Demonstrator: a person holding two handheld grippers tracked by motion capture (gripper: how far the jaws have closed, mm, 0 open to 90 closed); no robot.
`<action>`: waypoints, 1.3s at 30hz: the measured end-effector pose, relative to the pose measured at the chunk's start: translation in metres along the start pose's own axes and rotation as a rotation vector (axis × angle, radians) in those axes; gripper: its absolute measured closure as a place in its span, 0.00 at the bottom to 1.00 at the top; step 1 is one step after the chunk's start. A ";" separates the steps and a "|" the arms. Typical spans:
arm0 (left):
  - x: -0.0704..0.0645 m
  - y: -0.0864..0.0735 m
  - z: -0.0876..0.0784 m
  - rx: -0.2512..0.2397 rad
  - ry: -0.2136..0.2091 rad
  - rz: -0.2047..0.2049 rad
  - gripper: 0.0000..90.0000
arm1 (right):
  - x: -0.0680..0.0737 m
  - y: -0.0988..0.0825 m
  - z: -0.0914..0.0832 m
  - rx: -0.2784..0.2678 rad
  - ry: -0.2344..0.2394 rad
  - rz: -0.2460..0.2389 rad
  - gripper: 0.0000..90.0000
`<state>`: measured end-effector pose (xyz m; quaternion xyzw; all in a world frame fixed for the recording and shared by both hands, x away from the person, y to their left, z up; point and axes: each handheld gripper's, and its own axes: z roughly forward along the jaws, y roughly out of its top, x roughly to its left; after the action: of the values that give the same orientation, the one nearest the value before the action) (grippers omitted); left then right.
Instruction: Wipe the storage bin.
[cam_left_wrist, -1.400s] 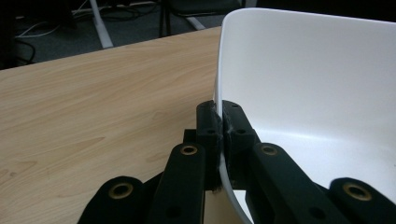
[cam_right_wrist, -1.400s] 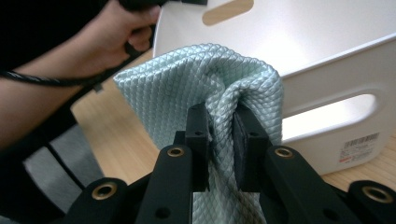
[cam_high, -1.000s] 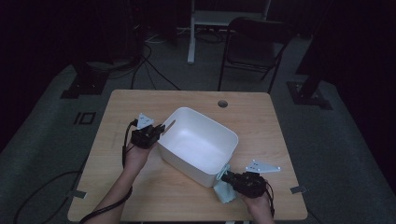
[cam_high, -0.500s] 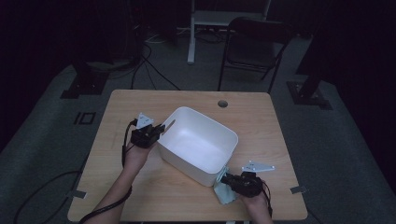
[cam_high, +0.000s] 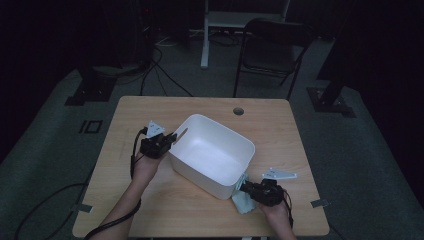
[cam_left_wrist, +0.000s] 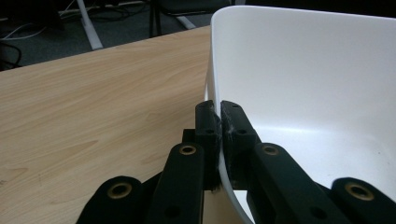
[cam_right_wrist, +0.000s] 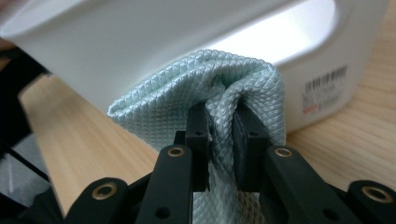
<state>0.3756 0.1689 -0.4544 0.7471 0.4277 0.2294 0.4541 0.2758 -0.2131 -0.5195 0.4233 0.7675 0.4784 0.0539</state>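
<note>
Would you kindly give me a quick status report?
Left gripper clamped on white plastic tub rim. Right gripper pinching pale green woven cloth against tub's side. Nothing in the way.

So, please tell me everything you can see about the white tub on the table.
The white tub is a rectangular, smooth, plastic-looking bin with rounded corners, a slot handle in an end wall and a barcode label outside. It is empty and sits skewed on the wooden table. The left gripper is clamped on its rim, and a pale green cloth, pinched by the right gripper, presses against its outer wall.
</note>
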 end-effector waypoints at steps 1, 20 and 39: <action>0.001 0.000 0.000 0.000 -0.001 -0.003 0.96 | -0.002 -0.003 0.002 0.006 0.005 0.015 0.87; 0.001 0.001 0.000 0.011 -0.008 0.012 0.96 | -0.019 0.007 0.002 0.000 -0.017 0.039 0.87; 0.000 0.002 0.001 0.012 -0.010 0.011 0.95 | -0.033 0.018 -0.003 -0.070 -0.068 0.066 0.87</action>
<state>0.3771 0.1681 -0.4535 0.7534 0.4226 0.2258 0.4505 0.3061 -0.2349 -0.5145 0.4622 0.7335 0.4920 0.0789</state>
